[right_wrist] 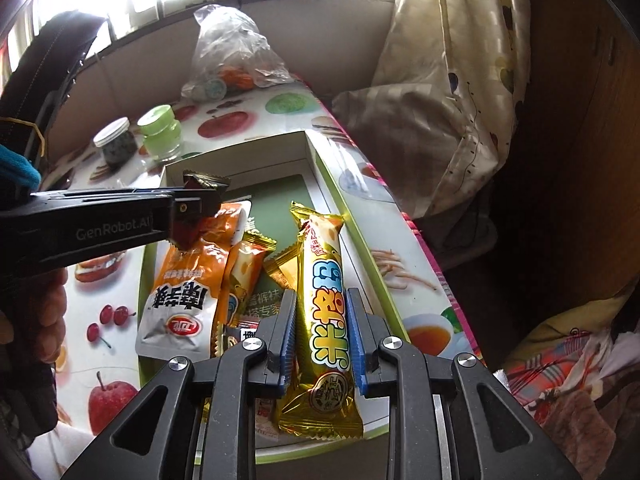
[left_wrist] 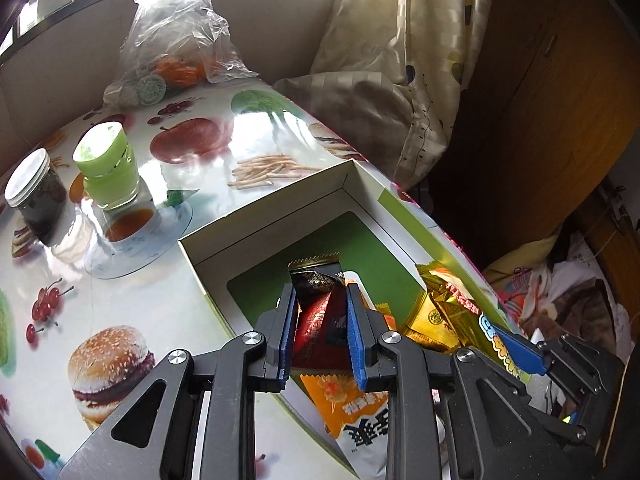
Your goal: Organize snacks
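Observation:
My left gripper (left_wrist: 322, 308) is shut on a dark red and black snack packet (left_wrist: 320, 320) and holds it above the open white and green box (left_wrist: 264, 208). From the right wrist view the left gripper (right_wrist: 196, 208) hangs over the box's left part with the packet (right_wrist: 200, 184) in it. My right gripper (right_wrist: 322, 320) is shut on a long gold snack bar (right_wrist: 324, 300) that lies in the box (right_wrist: 320, 160). An orange and grey packet (right_wrist: 188, 280) and small gold packets (right_wrist: 244, 272) lie in the box beside it.
The box rests on a table with a fruit and burger print cloth (left_wrist: 120, 320). A green-lidded jar (left_wrist: 108, 164), a white-lidded jar (left_wrist: 36, 192) and a clear plastic bag (left_wrist: 176, 40) stand farther back. A curtain (left_wrist: 420, 60) and bedding (right_wrist: 560, 380) lie to the right.

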The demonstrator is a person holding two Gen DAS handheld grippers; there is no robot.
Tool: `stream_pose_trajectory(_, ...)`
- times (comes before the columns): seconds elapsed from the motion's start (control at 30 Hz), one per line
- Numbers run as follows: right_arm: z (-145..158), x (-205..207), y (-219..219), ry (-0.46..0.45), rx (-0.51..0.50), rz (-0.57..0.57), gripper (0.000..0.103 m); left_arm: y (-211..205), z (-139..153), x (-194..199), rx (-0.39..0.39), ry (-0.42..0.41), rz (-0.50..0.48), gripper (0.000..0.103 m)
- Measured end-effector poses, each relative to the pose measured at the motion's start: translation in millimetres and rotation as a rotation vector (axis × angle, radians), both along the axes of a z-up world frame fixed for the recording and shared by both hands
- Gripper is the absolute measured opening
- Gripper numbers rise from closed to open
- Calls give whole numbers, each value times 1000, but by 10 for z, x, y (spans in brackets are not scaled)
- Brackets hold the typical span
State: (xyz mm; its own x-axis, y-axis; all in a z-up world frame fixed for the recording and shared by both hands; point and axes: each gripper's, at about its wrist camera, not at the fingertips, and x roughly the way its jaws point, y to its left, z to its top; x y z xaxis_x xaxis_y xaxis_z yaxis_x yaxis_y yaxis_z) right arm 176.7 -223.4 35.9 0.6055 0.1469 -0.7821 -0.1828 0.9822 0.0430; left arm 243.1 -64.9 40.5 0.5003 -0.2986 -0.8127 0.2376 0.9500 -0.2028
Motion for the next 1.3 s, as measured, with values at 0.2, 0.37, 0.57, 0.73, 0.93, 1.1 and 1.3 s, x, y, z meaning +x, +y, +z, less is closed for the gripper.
stream_pose_trajectory(0.2, -33, 25, -4, 3, 6, -8, 23, -6, -28, 73, -5, 16, -3, 26)
stream_pose_trajectory(0.37, -33, 15, -4, -4, 13, -10, 27, -13, -60, 93, -20, 25, -10, 32)
stream_pose_trajectory(0.57, -19, -17, -54, -18, 37, -31, 35, -12, -68, 90, -32, 27, -14, 43)
stream_pose_trajectory(0.73, -5, -54, -70, -22, 51, -38, 38, -32, -53, 50, -28, 23, -15, 49)
stream_pose_trajectory(0.93, 35, -135, -73, -35, 57, -40, 43, -29, -6, -24, -22, 14, -2, 52)
stream_pose_trajectory(1.1, 73, -219, -90, -45, 66, -46, 47, -28, 70, -126, -13, -4, 2, 54)
stream_pose_trajectory(1.3, 155, -353, -118, -70, 80, -52, 51, -3, 183, -332, -11, -32, 16, 54)
